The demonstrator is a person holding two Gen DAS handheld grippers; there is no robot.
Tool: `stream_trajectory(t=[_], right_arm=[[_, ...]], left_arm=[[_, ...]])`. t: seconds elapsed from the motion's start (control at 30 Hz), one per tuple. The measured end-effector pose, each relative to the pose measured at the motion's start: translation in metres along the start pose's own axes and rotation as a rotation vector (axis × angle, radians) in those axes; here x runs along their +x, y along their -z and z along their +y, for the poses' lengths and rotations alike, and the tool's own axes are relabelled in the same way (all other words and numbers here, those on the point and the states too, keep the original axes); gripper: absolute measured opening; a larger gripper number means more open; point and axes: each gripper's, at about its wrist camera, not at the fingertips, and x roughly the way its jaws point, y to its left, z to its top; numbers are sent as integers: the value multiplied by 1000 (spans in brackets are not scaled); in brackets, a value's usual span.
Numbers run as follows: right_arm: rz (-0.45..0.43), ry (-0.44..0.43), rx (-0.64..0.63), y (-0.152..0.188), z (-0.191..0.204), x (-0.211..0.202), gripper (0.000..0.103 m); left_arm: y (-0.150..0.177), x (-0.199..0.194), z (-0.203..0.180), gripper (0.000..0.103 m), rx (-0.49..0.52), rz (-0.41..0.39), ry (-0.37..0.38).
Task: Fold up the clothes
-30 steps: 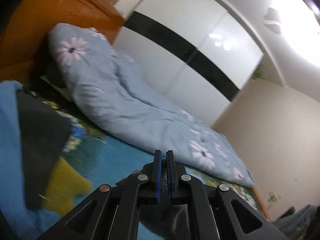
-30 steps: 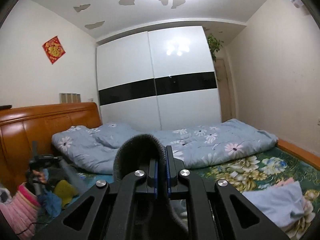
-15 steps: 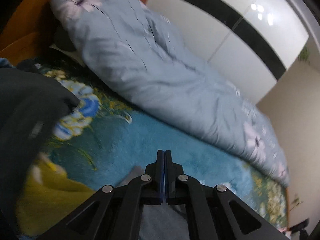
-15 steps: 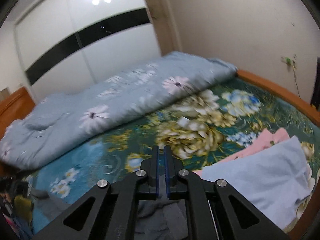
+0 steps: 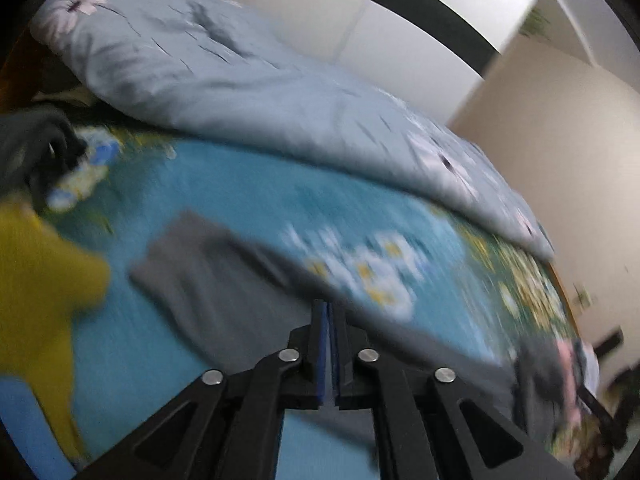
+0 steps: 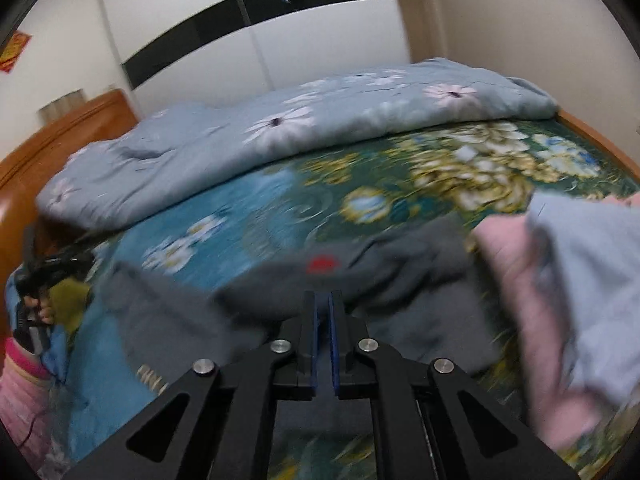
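Grey garment spread on the bed, a gripper at each end

The grey garment [image 6: 420, 292] lies on the bed [image 6: 248, 216], its long axis running left to right between the two grippers. The left gripper [image 5: 329, 350] has its fingers pressed together, the right gripper [image 6: 322, 340] nearly so; cloth passes under both tips, but blur hides whether either pinches it. Folded clothes [image 6: 580, 280] sit just right of it.
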Motion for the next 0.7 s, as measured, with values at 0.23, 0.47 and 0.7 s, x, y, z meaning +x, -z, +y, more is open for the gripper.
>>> stream_trajectory(t=[0.23,0.47,0.7], right_arm=[[15,-50,93,59,24,11,44],[0,-59,143,77,27,5,47],[-17,-64,176,90,26,-6,47]], left_arm=[[101,22,-36,32,55,183,21],[105,45,-41,35,-74,224,111],[109,48,-39,36,-244,248,315]])
